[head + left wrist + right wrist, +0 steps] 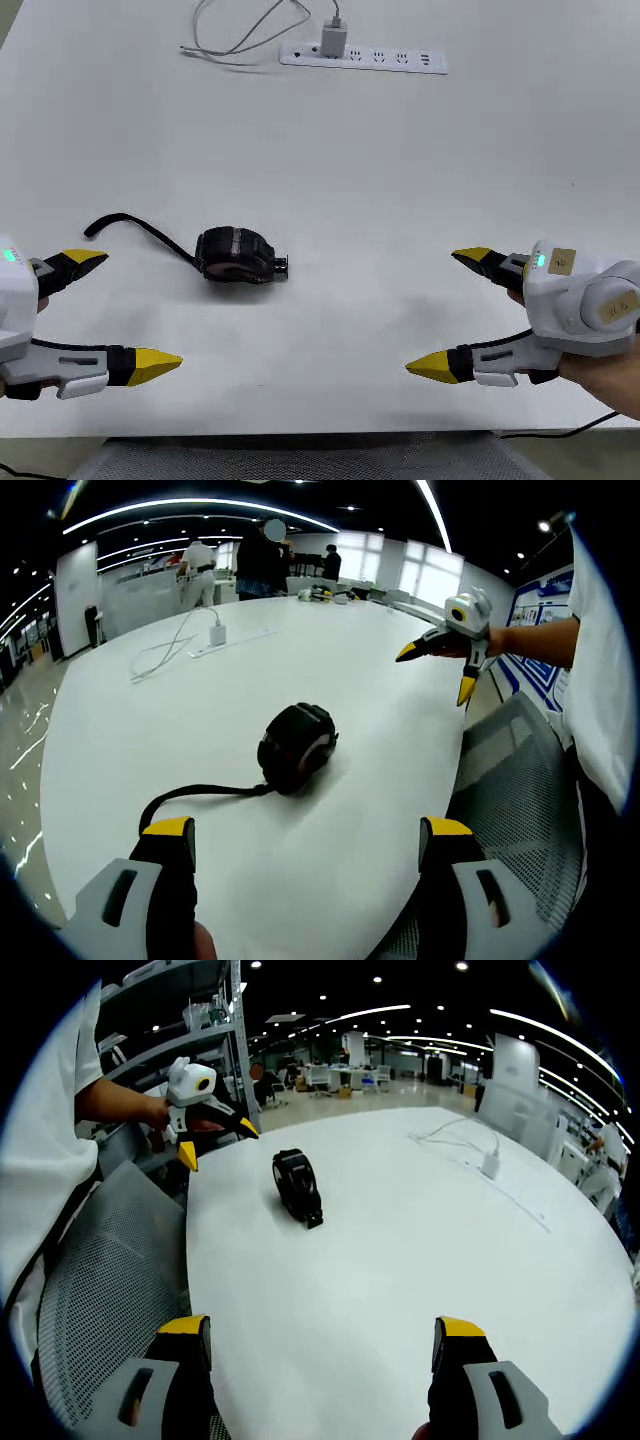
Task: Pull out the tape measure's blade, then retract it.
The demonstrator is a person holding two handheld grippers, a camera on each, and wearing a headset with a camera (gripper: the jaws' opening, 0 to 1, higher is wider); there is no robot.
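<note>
Listed on one desk (400, 170): one tape measure (235, 255), one power strip (365, 57), one white charger (333, 40). Two are counted: left tongs (142, 308), right tongs (430, 311).

The tape measure (236, 255) is black, the table (400, 180) white, the fingers (152, 365) yellow-tipped.

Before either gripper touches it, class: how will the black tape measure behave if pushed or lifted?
The tape measure has a rounded case on the smooth table, so a push would probably slide or spin it. Its strap lies in a loose curve, so it likely trails limply when lifted.
</note>
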